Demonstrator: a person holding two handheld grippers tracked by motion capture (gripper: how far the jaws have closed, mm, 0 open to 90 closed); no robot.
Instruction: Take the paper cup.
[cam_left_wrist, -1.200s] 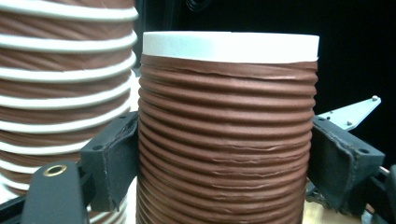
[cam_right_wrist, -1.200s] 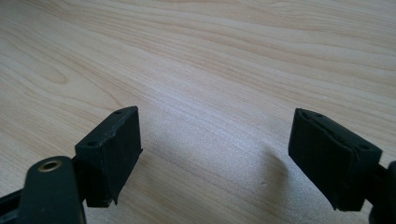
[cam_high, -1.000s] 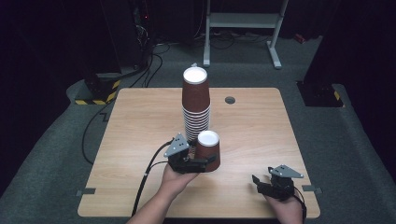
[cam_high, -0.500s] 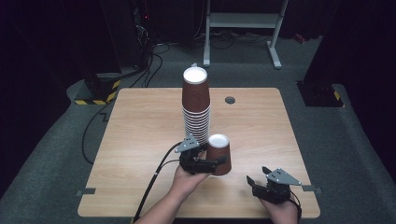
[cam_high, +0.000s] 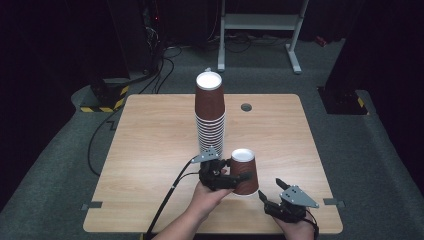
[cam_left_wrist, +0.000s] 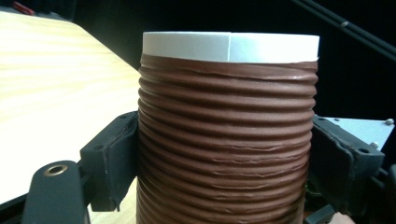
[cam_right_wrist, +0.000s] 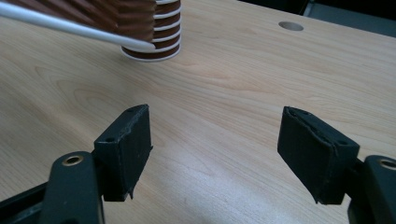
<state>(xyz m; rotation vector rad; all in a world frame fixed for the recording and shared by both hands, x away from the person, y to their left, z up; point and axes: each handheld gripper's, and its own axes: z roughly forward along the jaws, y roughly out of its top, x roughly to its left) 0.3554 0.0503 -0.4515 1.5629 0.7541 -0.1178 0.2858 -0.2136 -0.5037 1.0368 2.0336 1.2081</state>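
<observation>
A tall stack of upside-down brown ribbed paper cups (cam_high: 210, 117) stands at the middle of the wooden table (cam_high: 150, 150). My left gripper (cam_high: 242, 177) is shut on a single upside-down brown cup (cam_high: 245, 167), just to the front right of the stack. In the left gripper view the brown cup (cam_left_wrist: 229, 116) sits between both pads of the left gripper (cam_left_wrist: 224, 163). The right gripper view shows the brown cup's white rim (cam_right_wrist: 79, 18) raised off the wood, in front of the stack's base (cam_right_wrist: 159, 44). My right gripper (cam_high: 270, 189) is open near the table's front right edge; nothing lies between the fingers of the right gripper (cam_right_wrist: 219, 149).
A round cable hole (cam_high: 246, 107) sits at the back of the table, right of the stack. A black cable (cam_high: 170, 200) trails from the left gripper over the front edge. A metal frame (cam_high: 260, 22) stands on the floor behind the table.
The left gripper has carried the single cup to the right and toward the front edge, away from the stack. The right gripper has shifted slightly left and stays open.
</observation>
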